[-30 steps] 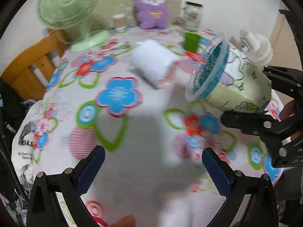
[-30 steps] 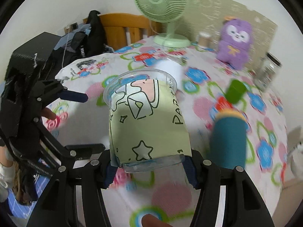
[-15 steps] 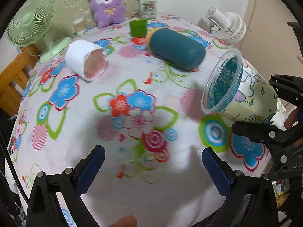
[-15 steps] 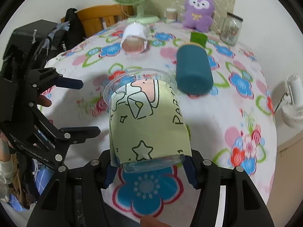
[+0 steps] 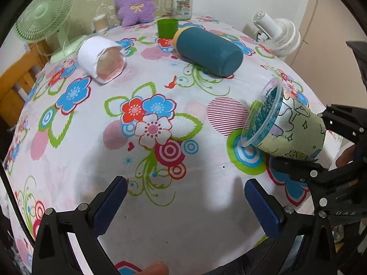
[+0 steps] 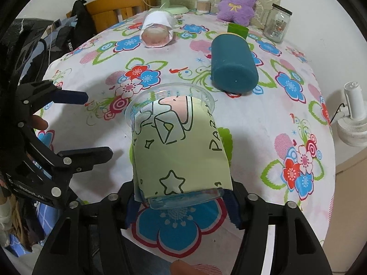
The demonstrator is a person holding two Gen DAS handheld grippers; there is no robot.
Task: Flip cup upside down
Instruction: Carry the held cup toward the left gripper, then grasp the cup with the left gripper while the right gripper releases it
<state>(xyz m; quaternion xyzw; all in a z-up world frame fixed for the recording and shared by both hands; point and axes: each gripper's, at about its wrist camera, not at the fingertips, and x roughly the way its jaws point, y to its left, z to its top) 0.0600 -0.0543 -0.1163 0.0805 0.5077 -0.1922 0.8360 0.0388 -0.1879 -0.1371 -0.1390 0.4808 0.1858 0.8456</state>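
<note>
My right gripper (image 6: pixel 182 208) is shut on the base end of a clear plastic cup with a pale green cartoon sleeve (image 6: pixel 179 149). The cup is tilted mouth-down and forward, its rim close to or touching the flowered tablecloth (image 6: pixel 263 119) near the table's front edge. In the left wrist view the same cup (image 5: pixel 284 126) lies at the right, mouth toward the left and down, with the right gripper (image 5: pixel 321 146) clamped on it. My left gripper (image 5: pixel 183 204) is open and empty, low over the cloth, left of the cup. It also shows in the right wrist view (image 6: pixel 91 126).
A teal cylinder (image 5: pixel 206 50) and a white-sleeved cup (image 5: pixel 101 59) lie on their sides farther back. A small green cup (image 5: pixel 167 27), glass jar (image 5: pixel 182 3), purple plush (image 5: pixel 135 2) and green fan (image 5: pixel 43 16) stand at the back. A white fan (image 5: pixel 277 34) stands off the right edge.
The right gripper has drawn the cup back toward the table's front edge and tipped its mouth down toward the cloth. The left gripper's view has swung right and settled, still open.
</note>
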